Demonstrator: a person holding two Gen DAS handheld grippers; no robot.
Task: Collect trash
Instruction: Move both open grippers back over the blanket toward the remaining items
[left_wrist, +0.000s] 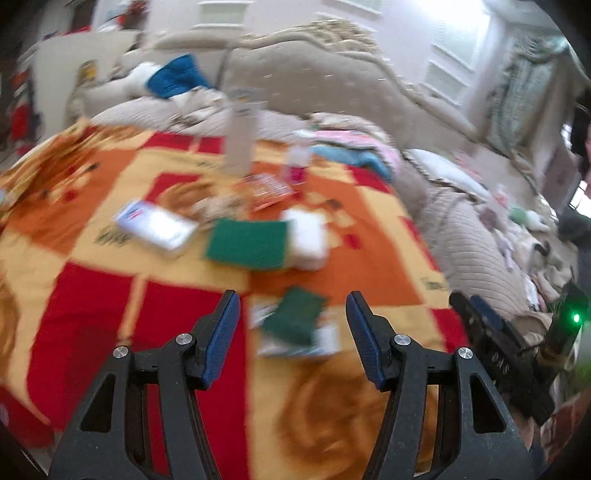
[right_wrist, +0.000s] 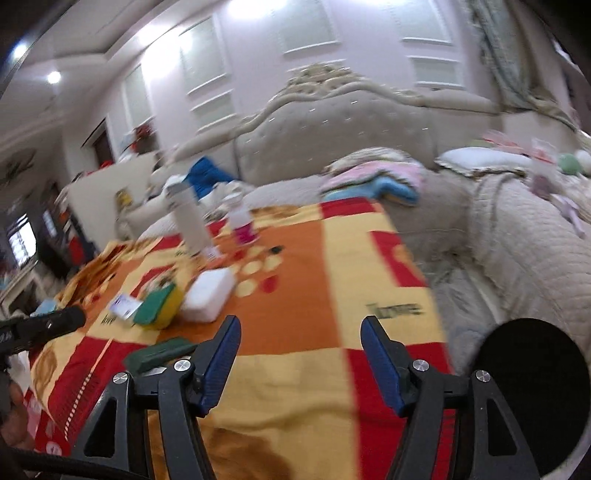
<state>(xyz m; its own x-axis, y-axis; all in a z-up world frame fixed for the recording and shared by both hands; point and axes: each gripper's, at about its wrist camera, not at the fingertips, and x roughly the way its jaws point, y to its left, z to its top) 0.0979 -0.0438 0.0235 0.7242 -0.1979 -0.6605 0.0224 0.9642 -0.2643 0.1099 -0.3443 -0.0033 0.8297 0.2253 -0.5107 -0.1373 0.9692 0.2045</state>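
Items lie on a red, orange and yellow blanket (left_wrist: 369, 258) on a bed. My left gripper (left_wrist: 291, 314) is open and empty, just short of a small green sponge on white wrappers (left_wrist: 295, 321). Beyond it lie a green and white sponge block (left_wrist: 258, 240), a white packet (left_wrist: 155, 225), an orange wrapper (left_wrist: 269, 190), a small pink bottle (left_wrist: 295, 166) and a tall white bottle (left_wrist: 242, 136). My right gripper (right_wrist: 299, 332) is open and empty above bare blanket (right_wrist: 332, 288). The sponges (right_wrist: 159, 306), a white block (right_wrist: 208, 291) and the bottles (right_wrist: 192, 218) lie to its left.
A beige quilt (left_wrist: 480, 236) with clothes covers the bed's right side. Folded pink and blue cloths (right_wrist: 376, 181) lie near the padded headboard (right_wrist: 351, 110). A black round object (right_wrist: 532, 391) sits at lower right in the right wrist view. The other gripper (left_wrist: 498, 347) shows at right in the left wrist view.
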